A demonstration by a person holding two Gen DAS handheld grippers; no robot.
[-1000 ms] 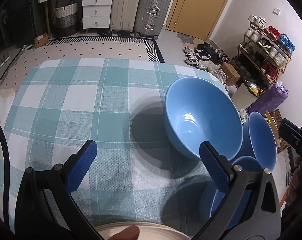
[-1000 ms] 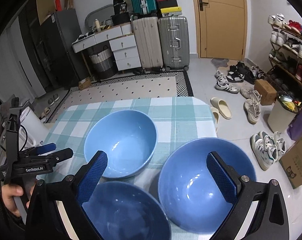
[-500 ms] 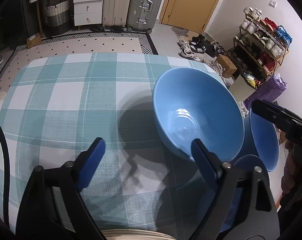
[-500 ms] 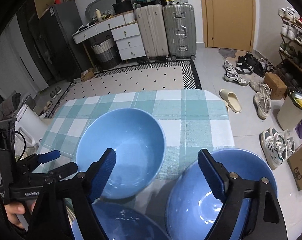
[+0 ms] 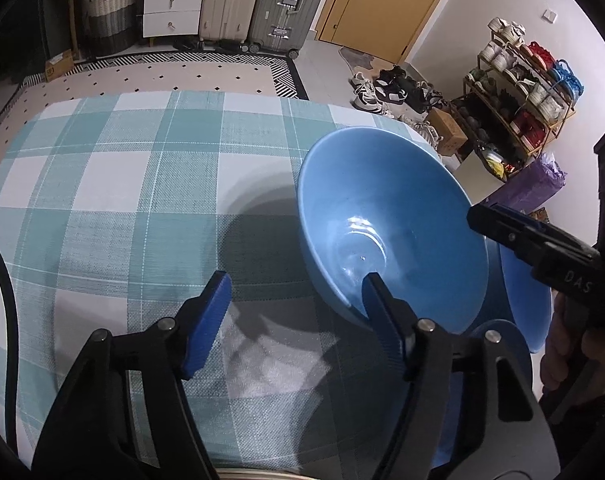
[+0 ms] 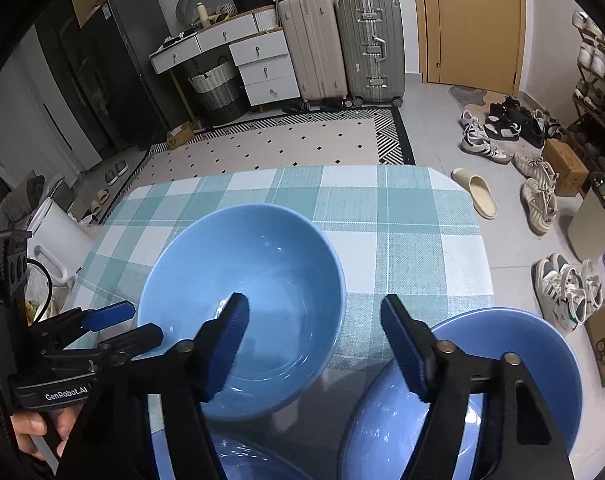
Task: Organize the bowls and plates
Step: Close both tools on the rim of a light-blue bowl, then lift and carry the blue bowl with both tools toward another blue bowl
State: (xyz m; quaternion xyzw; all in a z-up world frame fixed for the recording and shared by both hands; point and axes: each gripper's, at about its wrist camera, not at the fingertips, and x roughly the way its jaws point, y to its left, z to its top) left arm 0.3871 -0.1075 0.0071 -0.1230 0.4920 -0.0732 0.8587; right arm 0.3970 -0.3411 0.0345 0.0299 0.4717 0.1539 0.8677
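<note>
near bowl (image 6: 238,460) cut off, plate (image 5: 238,475) barely visible

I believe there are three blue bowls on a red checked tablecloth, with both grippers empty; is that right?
Not quite: the tablecloth is teal and white, as the right wrist view shows. Three blue bowls do sit on it, and the closing right gripper and left gripper are empty.

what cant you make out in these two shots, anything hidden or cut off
- Nearest blue bowl: right wrist view, mostly behind the right gripper and cut by the bottom edge.
- Right-hand blue bowl: left wrist view, only a sliver shows behind the middle bowl.
- Pale rim at the bottom edge: left wrist view, too cut off to say whether it is a plate.
- Both grippers' jaws are closing; whether a pad touches a bowl cannot be told.
</note>
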